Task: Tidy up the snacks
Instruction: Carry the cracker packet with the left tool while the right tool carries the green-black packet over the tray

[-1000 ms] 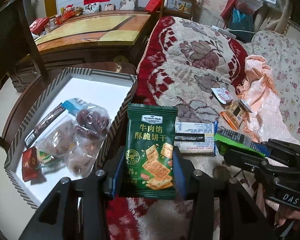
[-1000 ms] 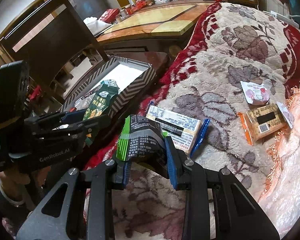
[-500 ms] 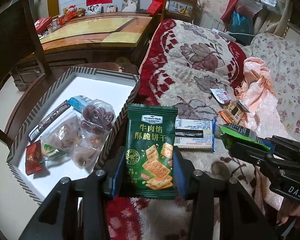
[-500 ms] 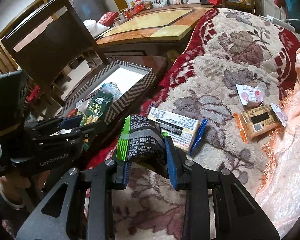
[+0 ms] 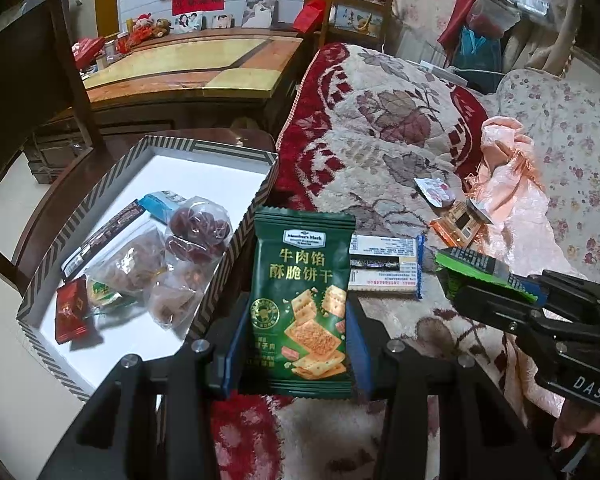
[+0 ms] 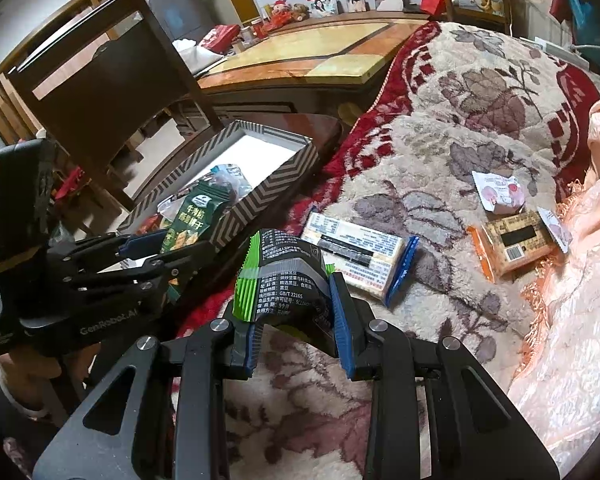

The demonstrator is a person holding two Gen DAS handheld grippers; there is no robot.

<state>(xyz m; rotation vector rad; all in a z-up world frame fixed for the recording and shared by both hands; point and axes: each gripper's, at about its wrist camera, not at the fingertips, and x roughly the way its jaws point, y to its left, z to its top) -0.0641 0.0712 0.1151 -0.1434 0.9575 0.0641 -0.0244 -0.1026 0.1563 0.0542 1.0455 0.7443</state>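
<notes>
A shallow rectangular box (image 5: 236, 240), its cardboard walls printed in a dark zigzag stripe and its floor plain white, sits at the left on a dark wooden surface, just beside the blanket's edge. Inside, toward its near end, lie crinkly clear bags of brown snacks (image 5: 140, 268), a clear bag of dark red round pieces (image 5: 198, 228), a small glossy red packet (image 5: 71, 312), a blue-and-white wrapper (image 5: 162, 204) and a long dark flat packet (image 5: 100, 240).

The left gripper (image 5: 300, 340) clamps a flat green cracker packet (image 5: 304, 296) upright between its blue pads, just right of the box's near wall. The right gripper (image 6: 296, 336) pinches a black packet with a bright green crimped edge (image 6: 288, 284), bowing it upward.

On the plush red and cream floral blanket (image 6: 480, 92) lie a flat white packet with blue ends (image 6: 360, 260), an orange-edged brown biscuit pack (image 6: 516, 248) and a small white and pink sachet (image 6: 498, 194), all well right of the box. Shiny peach fabric (image 6: 580, 300) bunches at the far right.
</notes>
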